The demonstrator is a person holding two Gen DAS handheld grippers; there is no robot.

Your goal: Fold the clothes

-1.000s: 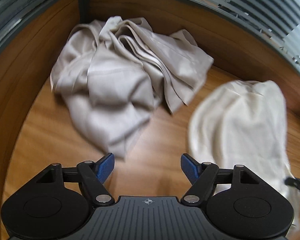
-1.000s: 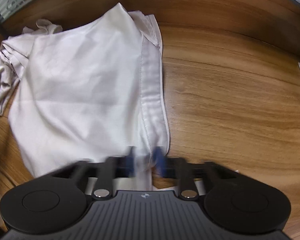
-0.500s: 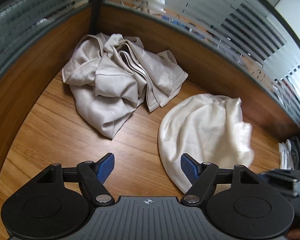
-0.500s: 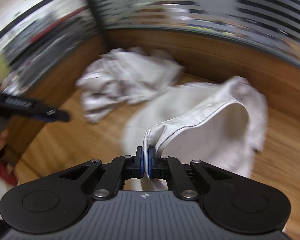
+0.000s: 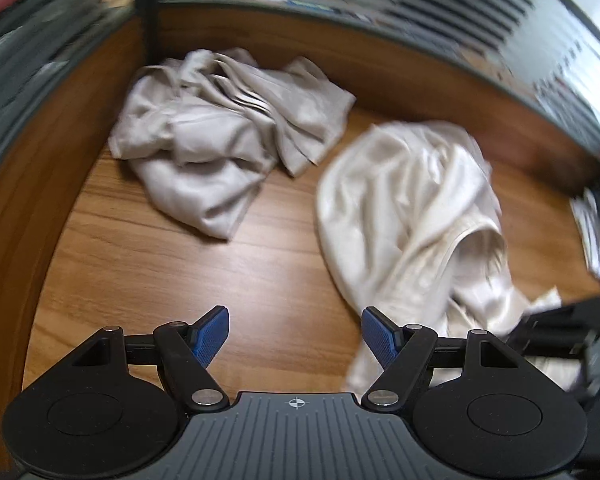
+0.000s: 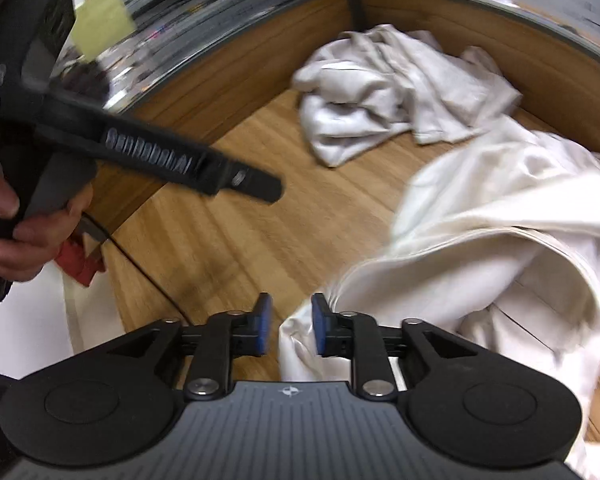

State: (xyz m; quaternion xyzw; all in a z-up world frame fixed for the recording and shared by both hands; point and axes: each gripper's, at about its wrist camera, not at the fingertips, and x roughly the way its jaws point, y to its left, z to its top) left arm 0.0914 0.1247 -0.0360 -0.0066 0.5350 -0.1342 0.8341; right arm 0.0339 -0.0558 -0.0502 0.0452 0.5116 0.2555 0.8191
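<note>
Blue pads line the fingers of both grippers, which hang above the wooden desk [image 5: 148, 264]. Nearest in the right wrist view, the right gripper [image 6: 288, 330] has its jaws opening, a narrow gap between them. The hem of the cream garment [image 6: 500, 248] lies just under that gap and against the right-hand pad, but the pads do not press on it. From there the cream garment spreads away in loose, rumpled folds over the right part of the desk, one rolled edge standing up in a hump.

In the left wrist view, the left gripper [image 5: 294, 330] stands wide with bare wood between its pads and nothing held. The same cream garment [image 5: 412, 216] reaches down beside its right finger. Seen from the right wrist camera, the left gripper [image 6: 260, 186] juts in from the left edge, a person's hand [image 6: 32, 240] wrapped round its handle, with a thin black cable [image 6: 140, 268] trailing over the desk's near edge below it.

Farther back, the grey-beige garment [image 5: 228, 140] sits crumpled in the far left corner of the desk, well apart from both grippers and just short of the cream one. It lies close to the raised wooden wall and the dark post [image 5: 146, 12] in that corner. Striped glass panels [image 5: 460, 8] rise behind the wall, blurred.
</note>
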